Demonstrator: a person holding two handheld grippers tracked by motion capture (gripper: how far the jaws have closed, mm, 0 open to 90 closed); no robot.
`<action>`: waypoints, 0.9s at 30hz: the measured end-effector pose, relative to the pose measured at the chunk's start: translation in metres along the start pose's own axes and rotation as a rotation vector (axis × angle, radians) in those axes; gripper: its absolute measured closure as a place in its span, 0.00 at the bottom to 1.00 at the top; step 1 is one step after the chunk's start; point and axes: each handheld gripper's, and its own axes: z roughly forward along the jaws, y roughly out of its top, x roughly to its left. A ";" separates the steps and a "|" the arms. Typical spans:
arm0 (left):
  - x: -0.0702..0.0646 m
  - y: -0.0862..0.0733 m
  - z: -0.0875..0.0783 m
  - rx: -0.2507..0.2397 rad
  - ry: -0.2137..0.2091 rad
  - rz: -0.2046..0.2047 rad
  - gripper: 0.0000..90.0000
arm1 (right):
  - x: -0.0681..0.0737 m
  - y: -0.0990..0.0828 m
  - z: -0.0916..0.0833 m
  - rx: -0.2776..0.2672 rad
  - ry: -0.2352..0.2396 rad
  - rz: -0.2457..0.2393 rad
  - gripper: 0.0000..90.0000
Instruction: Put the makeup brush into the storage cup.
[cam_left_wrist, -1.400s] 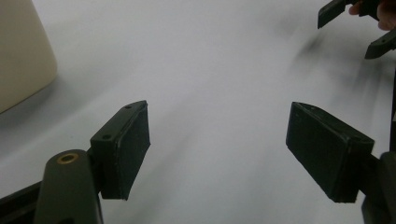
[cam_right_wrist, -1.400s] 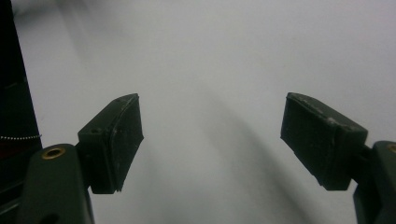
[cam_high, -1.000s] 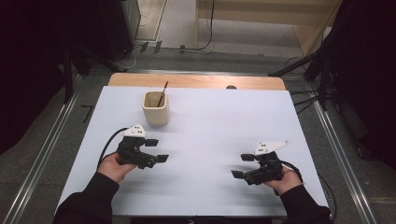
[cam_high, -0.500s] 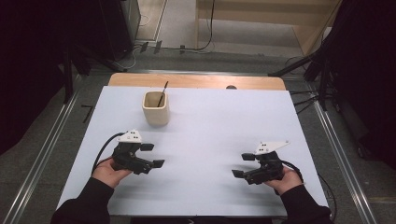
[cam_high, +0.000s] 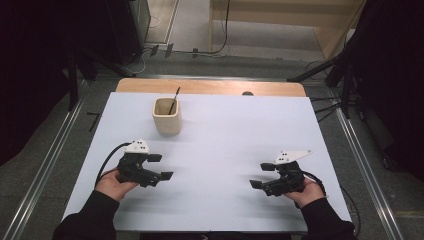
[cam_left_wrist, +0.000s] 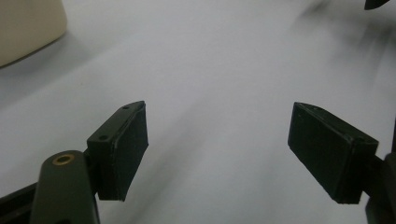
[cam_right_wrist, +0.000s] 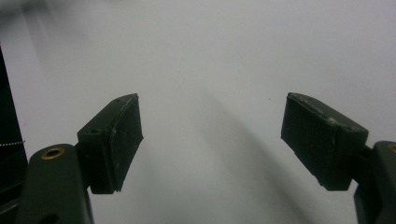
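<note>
A cream cup (cam_high: 166, 119) stands on the white table (cam_high: 225, 130) towards the back left, with a thin dark stick (cam_high: 173, 101) leaning in it. My left gripper (cam_high: 161, 166) is in a hand at the front left, a little nearer the person than the cup, open and pointing right. The left gripper view shows its jaws (cam_left_wrist: 218, 106) wide apart over bare table, the cup (cam_left_wrist: 25, 28) at the upper left corner. My right gripper (cam_high: 260, 175) is at the front right, open, pointing left. Its jaws (cam_right_wrist: 212, 98) hold nothing.
A wooden strip (cam_high: 210, 87) runs along the table's far edge. Metal rails (cam_high: 60, 145) flank both sides, and cables (cam_high: 325, 112) lie on the floor at the right. The tip of the other gripper (cam_left_wrist: 379, 3) shows at the top right of the left gripper view.
The left gripper has drifted slightly towards the person's edge of the table. The right gripper has kept still, and both stay open.
</note>
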 end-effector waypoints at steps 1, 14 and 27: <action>0.001 0.000 0.000 0.005 0.001 0.002 0.23 | 0.000 0.000 0.000 0.001 0.000 0.003 0.24; 0.001 0.000 0.003 0.013 -0.020 -0.006 0.23 | -0.001 0.001 0.000 0.001 -0.008 0.007 0.24; 0.001 -0.001 0.004 0.023 -0.018 -0.007 0.23 | -0.001 0.001 0.001 0.002 -0.006 0.008 0.24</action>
